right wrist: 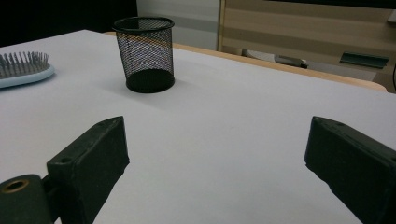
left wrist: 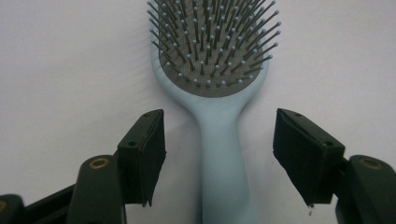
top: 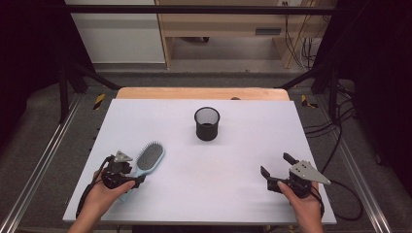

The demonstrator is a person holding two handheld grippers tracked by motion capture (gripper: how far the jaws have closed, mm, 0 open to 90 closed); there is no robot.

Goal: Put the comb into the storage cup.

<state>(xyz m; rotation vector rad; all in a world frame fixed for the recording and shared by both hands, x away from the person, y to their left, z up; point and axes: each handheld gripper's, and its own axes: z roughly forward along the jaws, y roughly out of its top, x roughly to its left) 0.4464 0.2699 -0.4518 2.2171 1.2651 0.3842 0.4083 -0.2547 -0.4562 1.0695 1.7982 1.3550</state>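
A light-blue hairbrush (top: pixel 149 158) lies bristles up on the white table (top: pixel 218 194) at the front left, its handle pointing toward the person. My left gripper (top: pixel 135 175) sits low over that handle. In the left gripper view the handle (left wrist: pixel 223 158) runs up between the two black pads (left wrist: pixel 149 149), with a gap on each side, so the gripper (left wrist: pixel 224 154) is open. My right gripper (top: pixel 277 163) rests at the front right, open wide and holding nothing (right wrist: pixel 215 158). A black mesh cup (top: pixel 207 124) stands upright at the table's middle back.
The right gripper view shows the mesh cup (right wrist: pixel 144 53) ahead to the left and the brush head (right wrist: pixel 23 67) at the far left. A wooden strip (top: pixel 201 93) borders the table's far edge. Black frame bars and cables run along both sides.
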